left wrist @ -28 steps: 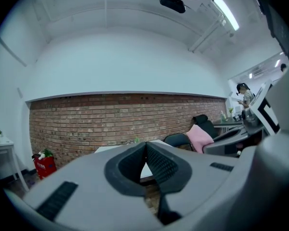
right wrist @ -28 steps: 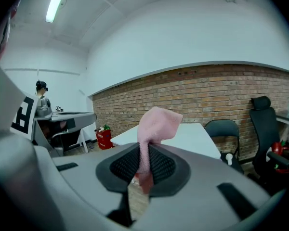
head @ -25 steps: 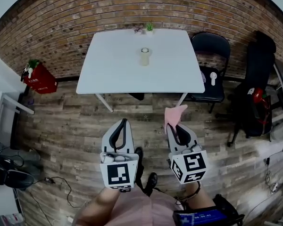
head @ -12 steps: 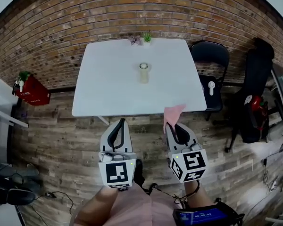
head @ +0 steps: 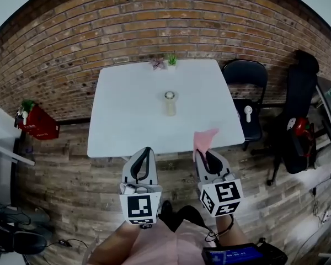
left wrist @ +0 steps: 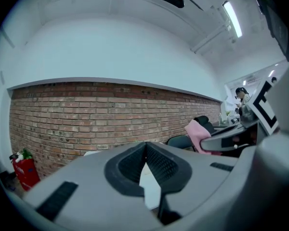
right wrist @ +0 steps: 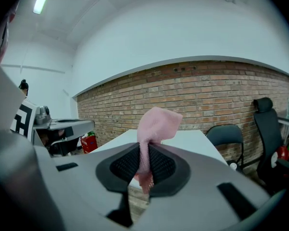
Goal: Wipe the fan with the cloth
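Left gripper (head: 145,150): jaws pressed together with nothing between them, pointing level toward the table (head: 124,109).
Right gripper (head: 204,153): jaws pinch the cloth (head: 205,138). Its pink bunch stands above the tips and a short tail hangs below.
Fan (head: 170,102): small, white and upright near the middle of the table, well apart from both grippers.
Change: in the head view the table has drawn nearer over the last second. Its near edge, earlier well ahead of the grippers, now lies just at their tips. Both grips look the same as before.
Meaning: this reads as the approach. Wiping has not begun, and the cloth has not touched the fan.
Next: the right gripper probably has to reach on over the table to bring the cloth to the fan. The left would have to open if it is to steady the fan.
Risk: the fan looks light, so a one-sided push from the cloth could tip it.
Nearby: a chair (head: 244,76) stands at the table's right, and a plant (head: 171,61) sits at its far edge.
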Demonstrator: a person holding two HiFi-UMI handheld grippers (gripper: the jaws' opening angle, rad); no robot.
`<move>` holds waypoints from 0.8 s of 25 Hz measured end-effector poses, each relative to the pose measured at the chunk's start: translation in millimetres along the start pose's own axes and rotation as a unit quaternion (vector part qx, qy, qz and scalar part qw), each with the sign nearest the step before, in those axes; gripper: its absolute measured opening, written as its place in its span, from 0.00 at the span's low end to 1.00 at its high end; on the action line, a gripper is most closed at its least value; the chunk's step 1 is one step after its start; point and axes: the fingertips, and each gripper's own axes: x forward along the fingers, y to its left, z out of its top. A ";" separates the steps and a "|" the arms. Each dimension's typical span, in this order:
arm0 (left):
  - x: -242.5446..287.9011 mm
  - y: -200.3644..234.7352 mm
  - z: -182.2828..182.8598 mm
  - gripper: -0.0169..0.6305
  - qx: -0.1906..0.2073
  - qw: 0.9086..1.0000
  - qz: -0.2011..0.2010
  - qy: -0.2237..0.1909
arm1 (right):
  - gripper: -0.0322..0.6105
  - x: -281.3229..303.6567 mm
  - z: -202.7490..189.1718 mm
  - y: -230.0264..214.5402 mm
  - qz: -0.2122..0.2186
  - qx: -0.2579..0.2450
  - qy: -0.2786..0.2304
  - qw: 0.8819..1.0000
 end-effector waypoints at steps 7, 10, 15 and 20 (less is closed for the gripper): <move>29.5 2.3 -11.1 0.04 0.011 1.000 -0.005 0.022 | 0.12 26.8 3.2 -16.6 0.000 0.005 0.004 1.000; 47.7 2.1 -15.6 0.04 0.014 0.999 -0.005 0.034 | 0.12 41.6 4.8 -28.5 0.003 0.006 0.007 1.000; 86.7 -2.6 -24.1 0.04 0.006 0.999 -0.001 0.044 | 0.12 71.9 -4.6 -54.8 0.015 0.016 0.026 0.999; 133.7 -10.0 -35.5 0.04 0.009 0.997 0.004 0.074 | 0.12 109.1 -3.0 -89.5 0.037 0.026 0.034 0.998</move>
